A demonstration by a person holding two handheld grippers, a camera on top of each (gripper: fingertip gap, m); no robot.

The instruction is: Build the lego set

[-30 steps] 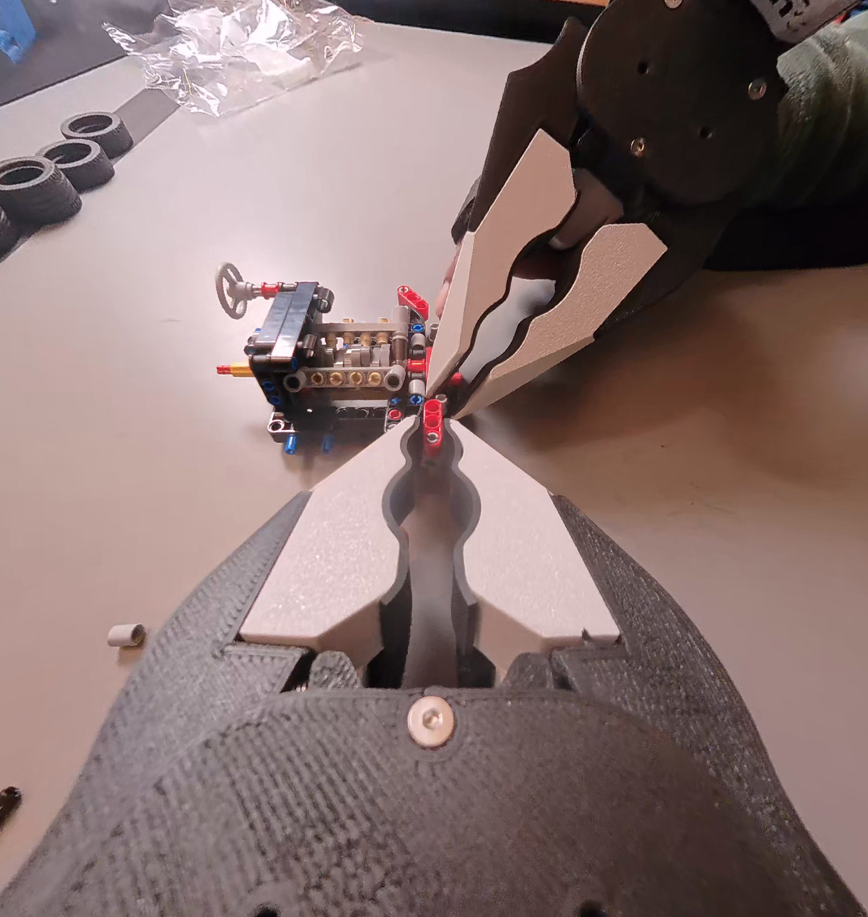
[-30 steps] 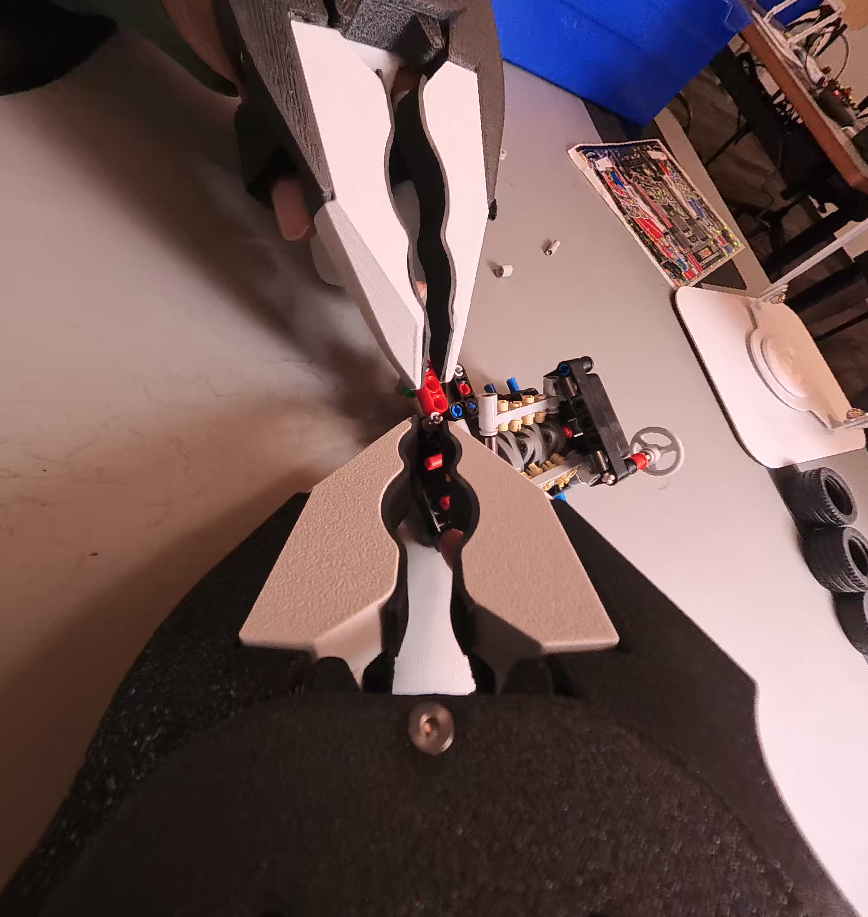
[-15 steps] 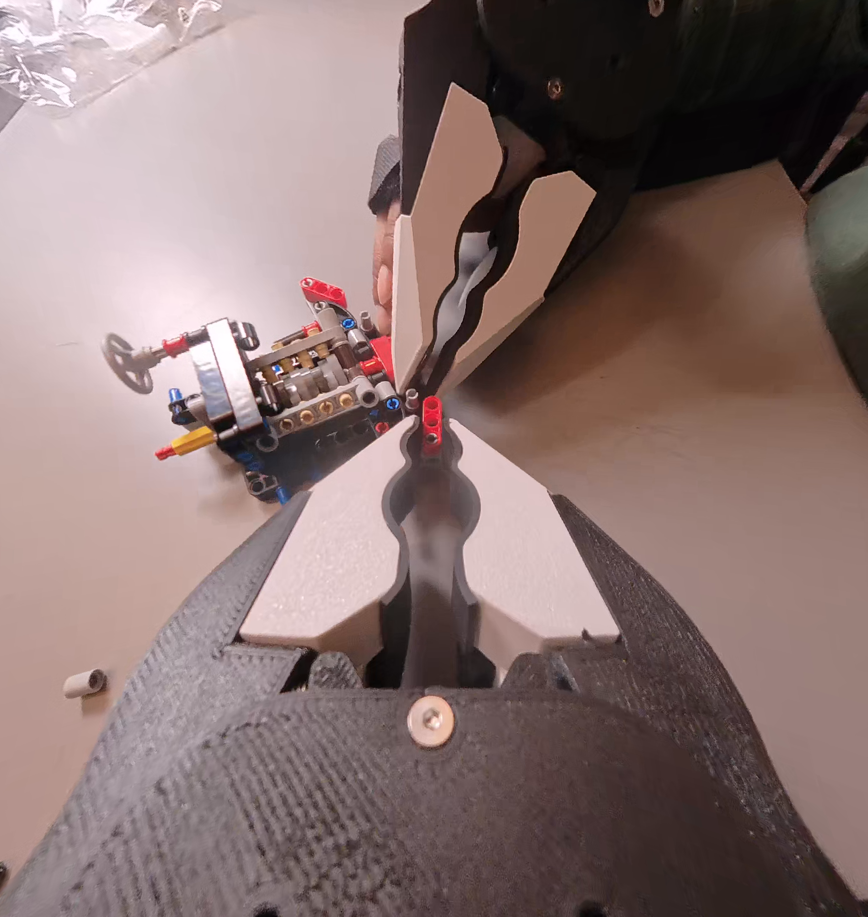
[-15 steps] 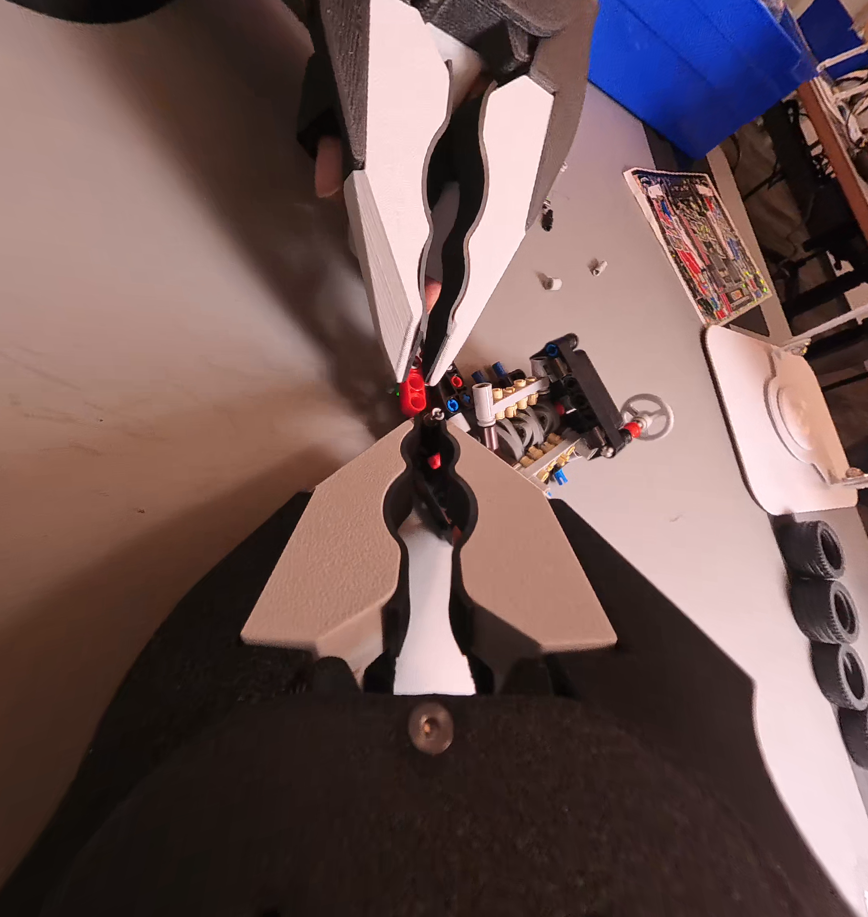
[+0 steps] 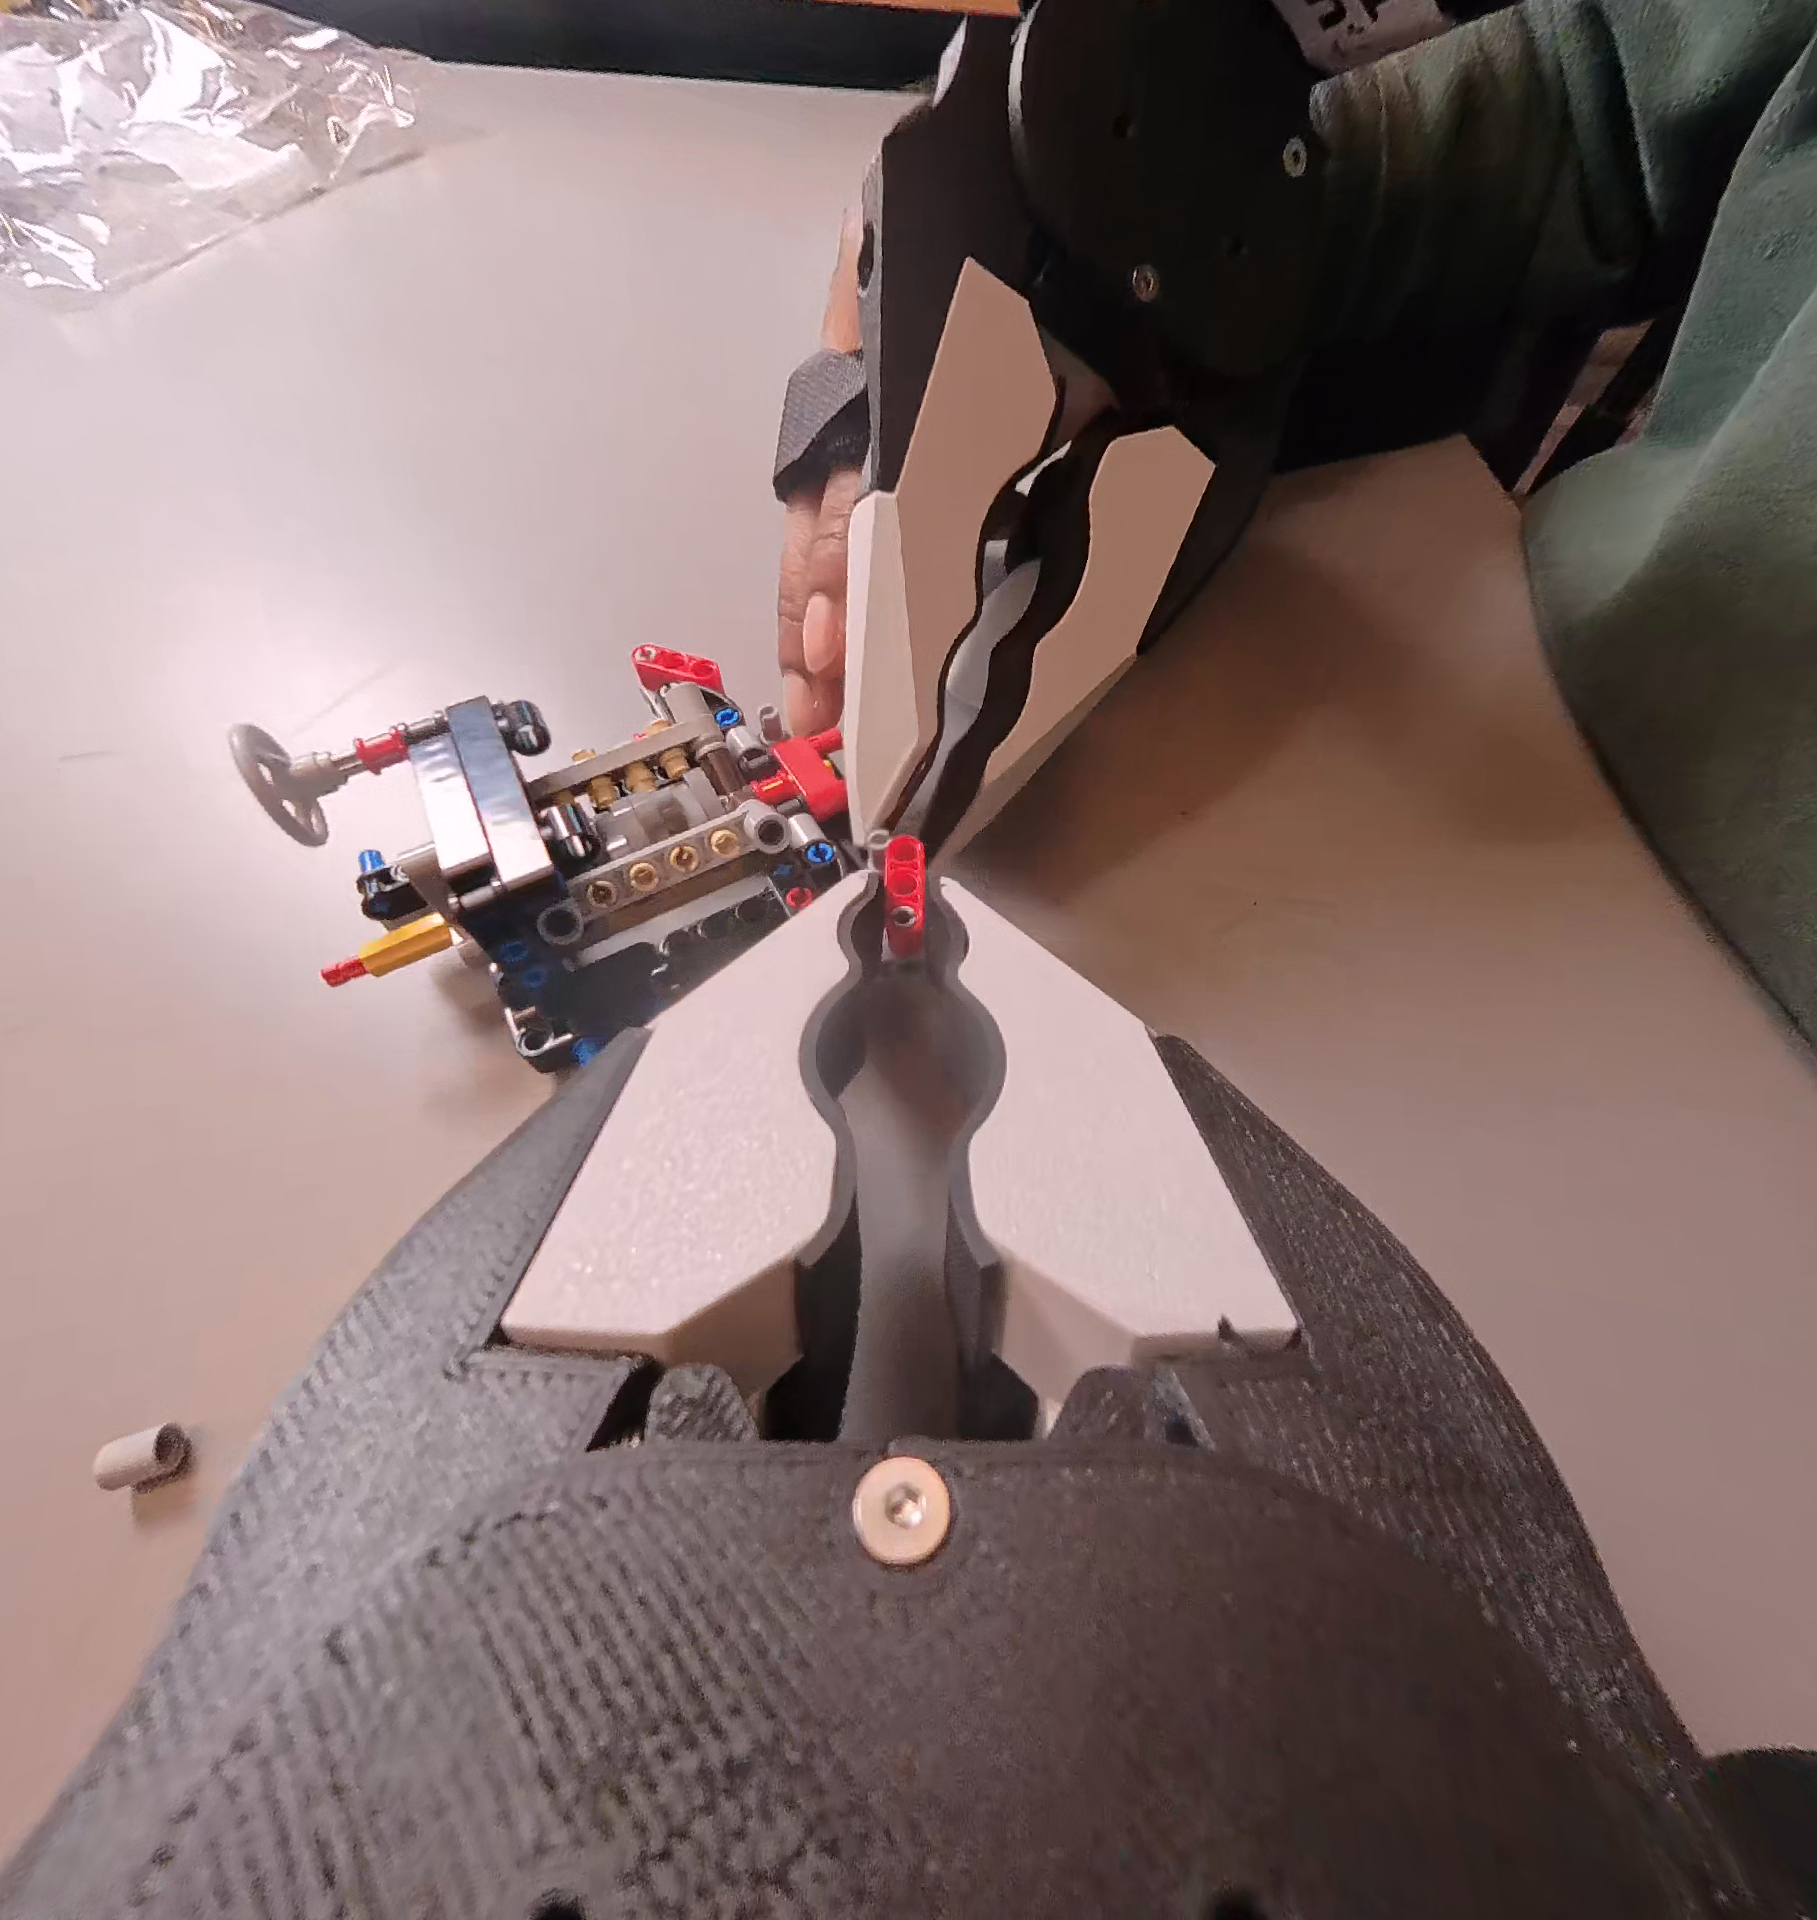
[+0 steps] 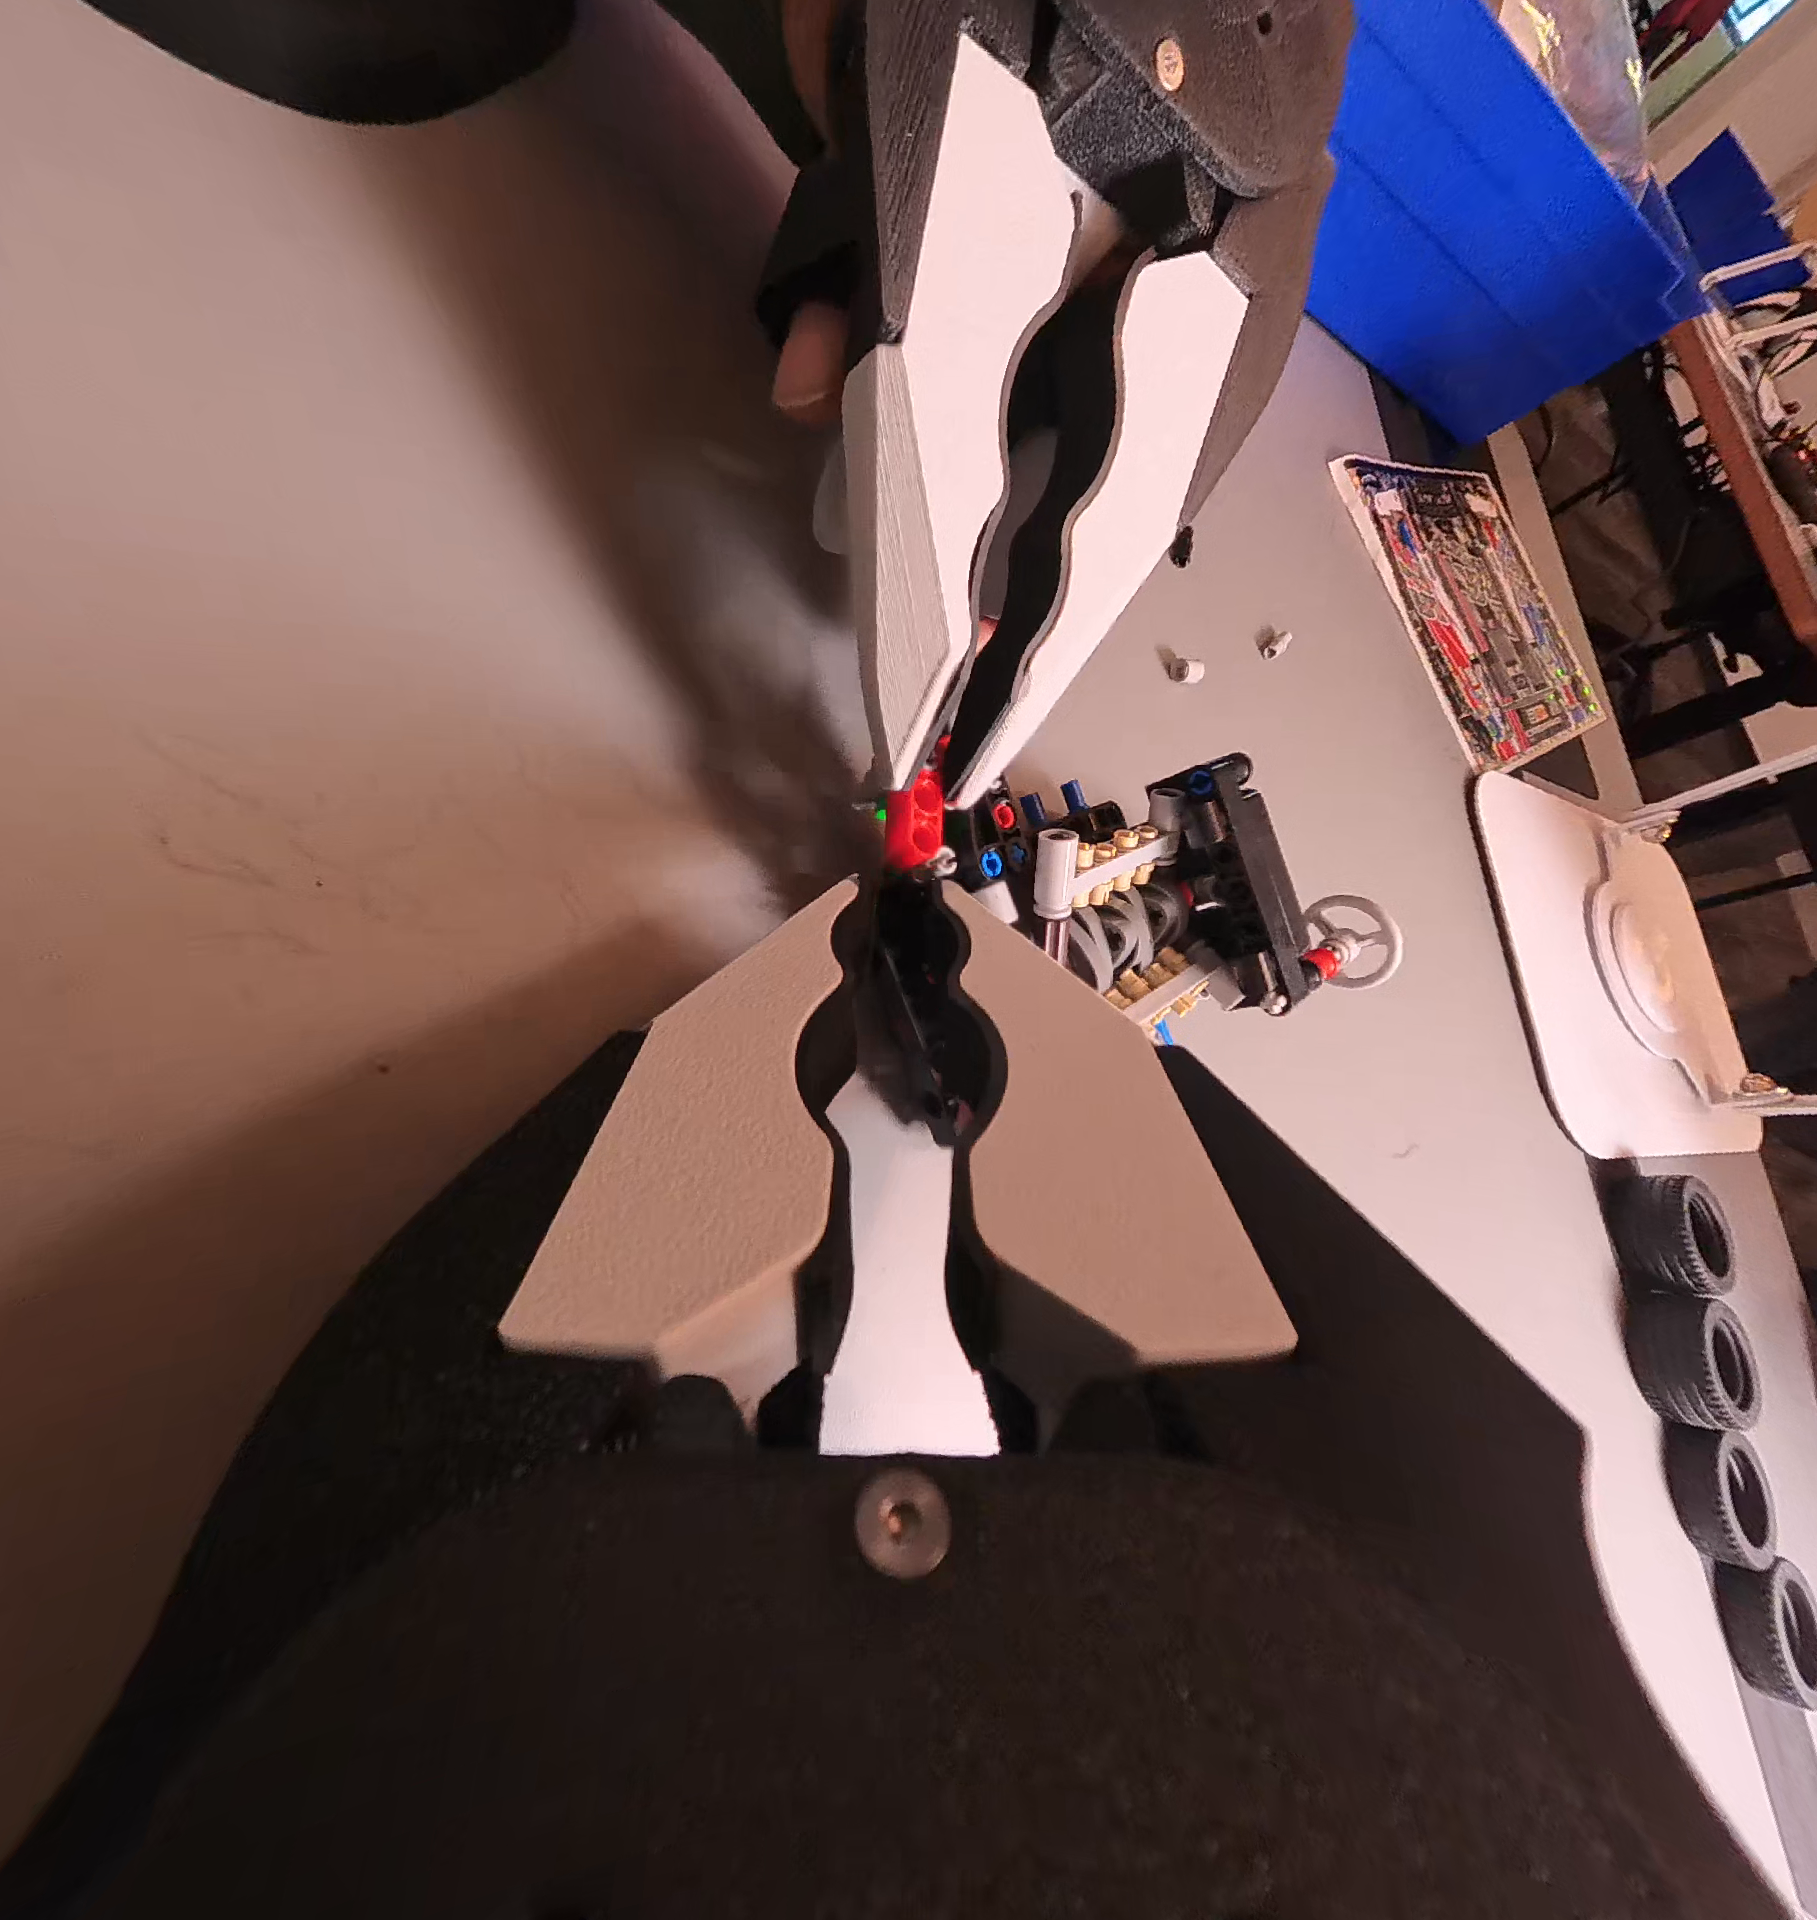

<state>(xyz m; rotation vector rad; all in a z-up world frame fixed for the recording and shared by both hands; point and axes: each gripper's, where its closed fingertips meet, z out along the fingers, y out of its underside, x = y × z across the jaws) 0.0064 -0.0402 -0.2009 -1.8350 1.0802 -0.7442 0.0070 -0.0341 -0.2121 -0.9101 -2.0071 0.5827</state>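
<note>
Two grippers meet tip to tip over your table [image 5: 260, 468]: your left gripper [image 5: 905, 902] is closed on a small red beam [image 5: 904, 881], and your right gripper [image 6: 909, 914] is closed on a black end of the model [image 5: 592, 831], which rests on the table just left of both tips, its steering wheel [image 5: 278, 779] pointing away.

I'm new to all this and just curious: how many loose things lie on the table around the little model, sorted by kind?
Black rubber tyres: 4
Small grey tube-shaped pegs: 2
Colourful printed instruction sheet: 1
Crumpled clear plastic bag: 1
Total: 8
</note>
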